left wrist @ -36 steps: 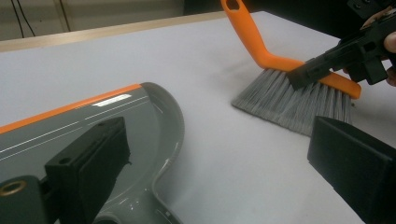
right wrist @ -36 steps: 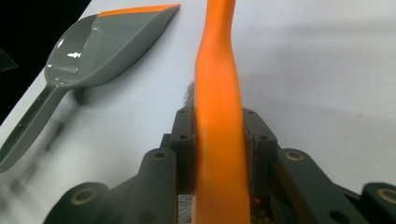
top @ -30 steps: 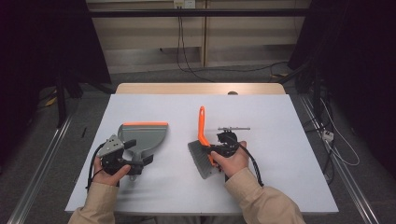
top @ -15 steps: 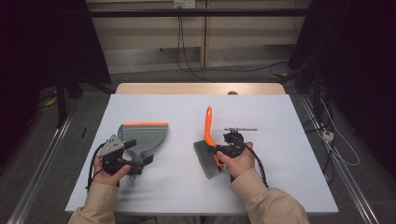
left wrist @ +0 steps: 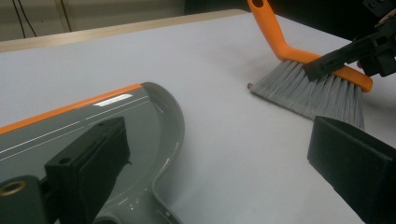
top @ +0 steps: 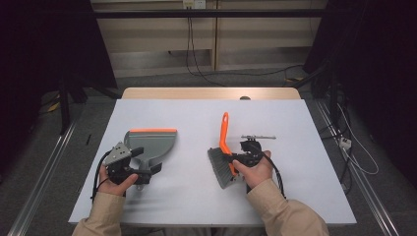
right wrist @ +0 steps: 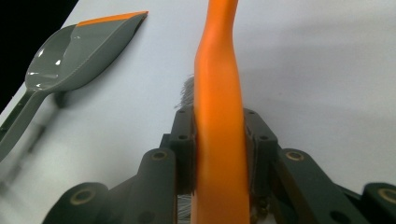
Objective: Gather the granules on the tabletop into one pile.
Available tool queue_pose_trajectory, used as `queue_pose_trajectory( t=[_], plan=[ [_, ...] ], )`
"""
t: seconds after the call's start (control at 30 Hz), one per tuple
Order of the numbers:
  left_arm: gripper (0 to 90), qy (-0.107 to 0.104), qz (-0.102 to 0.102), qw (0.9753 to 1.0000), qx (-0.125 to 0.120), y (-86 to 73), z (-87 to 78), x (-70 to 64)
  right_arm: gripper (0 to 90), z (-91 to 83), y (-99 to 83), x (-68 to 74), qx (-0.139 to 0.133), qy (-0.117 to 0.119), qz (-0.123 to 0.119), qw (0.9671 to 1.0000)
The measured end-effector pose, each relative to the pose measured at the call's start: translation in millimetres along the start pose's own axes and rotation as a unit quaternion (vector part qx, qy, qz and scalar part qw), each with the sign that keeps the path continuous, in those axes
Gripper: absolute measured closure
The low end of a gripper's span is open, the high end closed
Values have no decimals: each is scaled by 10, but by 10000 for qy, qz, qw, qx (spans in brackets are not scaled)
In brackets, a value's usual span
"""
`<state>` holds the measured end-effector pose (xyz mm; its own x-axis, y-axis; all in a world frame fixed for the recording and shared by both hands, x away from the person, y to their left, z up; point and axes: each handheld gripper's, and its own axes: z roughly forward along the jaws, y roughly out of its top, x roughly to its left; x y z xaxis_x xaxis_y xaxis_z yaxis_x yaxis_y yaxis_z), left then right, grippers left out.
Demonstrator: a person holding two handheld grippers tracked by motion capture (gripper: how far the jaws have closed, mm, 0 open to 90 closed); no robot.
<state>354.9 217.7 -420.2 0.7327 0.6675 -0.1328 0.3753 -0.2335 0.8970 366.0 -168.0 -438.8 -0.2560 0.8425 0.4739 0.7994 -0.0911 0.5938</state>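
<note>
**Brush clamped in right gripper, dustpan at the left**

No readable writing or brand. A pale strip sits on the dustpan (left wrist: 88, 126) just behind its orange lip; too blurred to read.

Right hand-held gripper (top: 239, 158): jaws closed on the orange handle of the brush (top: 223, 155). In the right gripper view the handle (right wrist: 219, 121) runs straight up between both pads, touching each. Grey bristles (left wrist: 310, 91) rest on the worktop (top: 196, 118), fanned toward the person's left; handle rises away, toward the far edge.

Left hand-held gripper (top: 142, 169): jaws spread wide in the left gripper view, nothing between them. One jaw sits over the dustpan's neck, the other over bare worktop. Dustpan lies flat, left of centre, orange lip facing the far edge, handle toward the left hand (top: 115, 179).

Brush and dustpan well apart.

Against the earlier frames: brush and right hand have shifted rightward, away from the dustpan; bristle head now lies a little nearer the person. Dustpan and left hand-held gripper unchanged.
</note>
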Motion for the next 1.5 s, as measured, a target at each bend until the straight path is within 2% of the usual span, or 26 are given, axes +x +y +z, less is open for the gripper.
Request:
queue_pose_trajectory(
  t=[0.87, 0.97, 1.17, 1.5],
  plan=[
    [52, 14, -4, 10000, 21, -1, 5, -5, 700, -90, -4, -104, -53, -62, 104, 9999],
    [52, 8, 1, 10000, 38, -3, 12, -3, 702, -85, 7, -101, -110, 22, 210, 9997],
    [52, 4, -3, 10000, 35, -4, 19, 4, 707, -68, 50, -20, -213, 187, 181, 9994],
    [52, -10, -44, 10000, 13, -7, 11, 24, 708, 8, 283, 110, -294, 492, 255, 9980]
  ],
)
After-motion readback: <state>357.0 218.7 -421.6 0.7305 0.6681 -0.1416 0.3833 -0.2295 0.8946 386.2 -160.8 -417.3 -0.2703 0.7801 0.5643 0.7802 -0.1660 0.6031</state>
